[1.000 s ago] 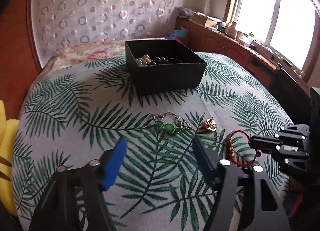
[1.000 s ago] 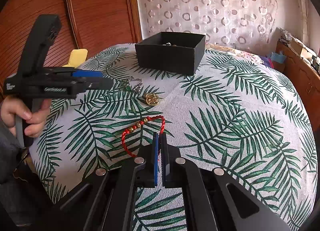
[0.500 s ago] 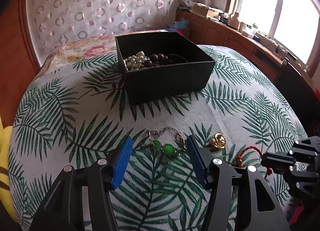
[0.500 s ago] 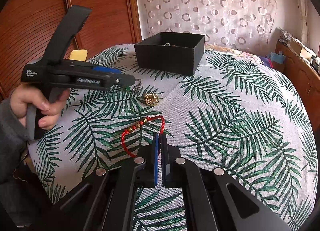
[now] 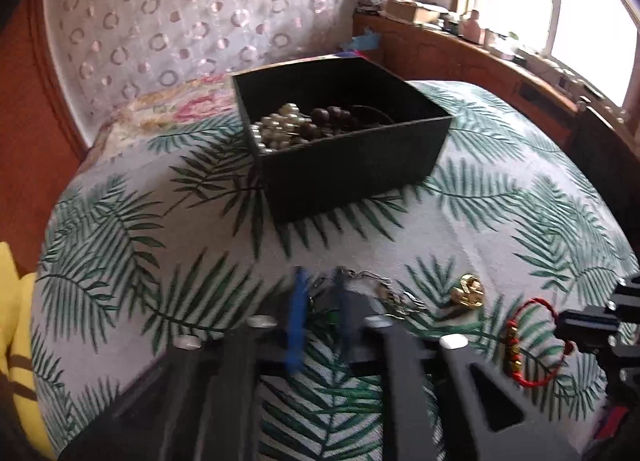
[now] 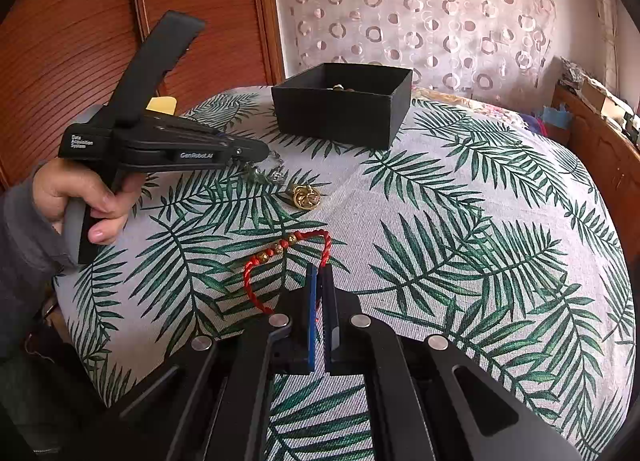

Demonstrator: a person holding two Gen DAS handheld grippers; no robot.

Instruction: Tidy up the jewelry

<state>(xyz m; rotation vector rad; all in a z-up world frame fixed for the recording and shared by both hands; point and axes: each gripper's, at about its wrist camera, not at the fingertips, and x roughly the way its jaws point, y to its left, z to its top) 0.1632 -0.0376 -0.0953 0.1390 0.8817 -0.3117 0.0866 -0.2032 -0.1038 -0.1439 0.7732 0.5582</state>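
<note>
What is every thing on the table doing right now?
Black box: open, beads inside.
Green-stone bracelet: on the cloth, left gripper shut on it.
Gold ring: lying loose.
Red string bracelet: on the cloth, right gripper shut at its cord.

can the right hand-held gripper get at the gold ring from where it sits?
Probably yes. The gold ring lies uncovered ahead of the right hand-held gripper; only the red string bracelet lies between, flat on the cloth.

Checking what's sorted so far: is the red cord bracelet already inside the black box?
No, the red cord bracelet lies on the leaf-print cloth, apart from the black box.
</note>
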